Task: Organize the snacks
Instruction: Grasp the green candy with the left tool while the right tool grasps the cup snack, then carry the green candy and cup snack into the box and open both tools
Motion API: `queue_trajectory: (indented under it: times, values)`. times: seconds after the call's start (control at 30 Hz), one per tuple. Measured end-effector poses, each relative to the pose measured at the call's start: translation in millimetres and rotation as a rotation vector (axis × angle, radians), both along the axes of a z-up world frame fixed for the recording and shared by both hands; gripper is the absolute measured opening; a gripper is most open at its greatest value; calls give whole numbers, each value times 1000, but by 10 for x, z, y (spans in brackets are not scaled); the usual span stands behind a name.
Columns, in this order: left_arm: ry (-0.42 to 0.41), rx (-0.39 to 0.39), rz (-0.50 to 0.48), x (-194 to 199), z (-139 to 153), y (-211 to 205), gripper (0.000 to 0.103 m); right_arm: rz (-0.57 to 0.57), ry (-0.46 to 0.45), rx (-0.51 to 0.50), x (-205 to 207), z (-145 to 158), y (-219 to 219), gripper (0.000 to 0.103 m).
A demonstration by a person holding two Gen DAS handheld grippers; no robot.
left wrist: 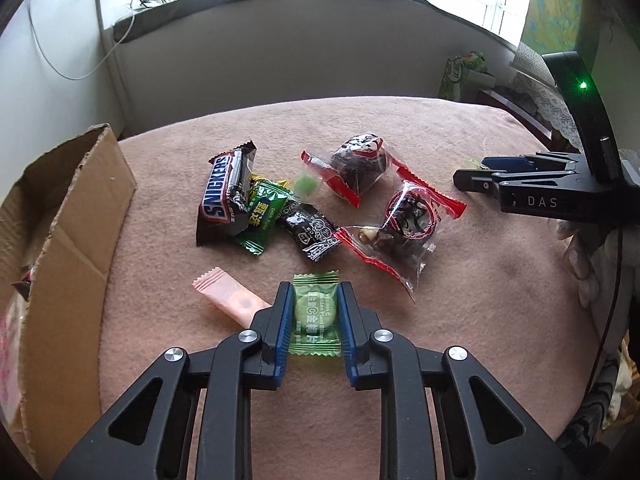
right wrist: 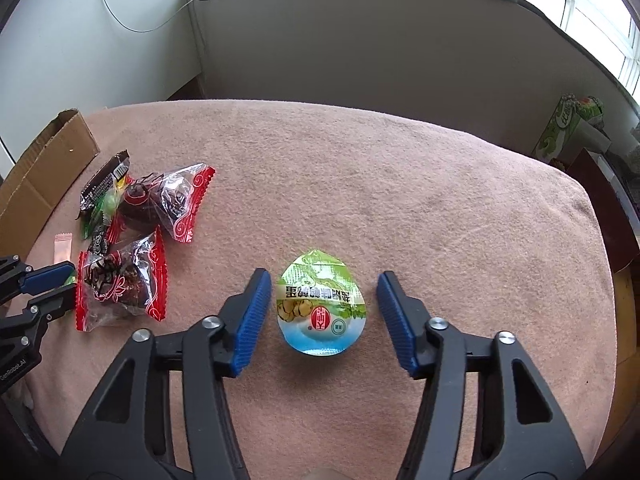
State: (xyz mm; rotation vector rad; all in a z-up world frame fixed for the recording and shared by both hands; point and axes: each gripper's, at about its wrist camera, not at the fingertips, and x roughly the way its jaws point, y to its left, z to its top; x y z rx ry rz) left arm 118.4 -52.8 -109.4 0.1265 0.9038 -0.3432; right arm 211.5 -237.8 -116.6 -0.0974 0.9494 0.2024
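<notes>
My left gripper [left wrist: 313, 294] is shut on a light green plum candy packet [left wrist: 315, 314], its blue pads against both sides, low over the pink cloth. A pink sachet [left wrist: 230, 298] lies just to its left. Beyond lie a Snickers bar [left wrist: 224, 196], a green candy [left wrist: 262, 216], a black candy [left wrist: 310, 232] and two red-edged clear packets [left wrist: 358, 166] [left wrist: 404, 226]. My right gripper [right wrist: 322, 278] is open, its fingers on either side of a green and blue jelly cup [right wrist: 321, 308] without touching it. The right gripper also shows in the left wrist view [left wrist: 472, 170].
An open cardboard box [left wrist: 60, 264] stands at the table's left edge, seen also in the right wrist view [right wrist: 44, 168]. The pink cloth [right wrist: 400, 184] covers the table. A green box [right wrist: 568, 128] and other items sit off the far right edge. A wall runs behind.
</notes>
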Motion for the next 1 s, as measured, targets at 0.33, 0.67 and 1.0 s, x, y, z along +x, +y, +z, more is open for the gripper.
queue_trajectory:
  times: [0.33,0.67,1.0]
  values:
    - [-9,-38,43,-57,61,81,20,-7,-6,40,-121,75,-115,38]
    - [-70,-121,67,-228,340,206,20,-16,-86,63,-424,455,-187,37]
    - [-176,-167,147,-371,712,643,20,62,-179,105,-591,977,262,37]
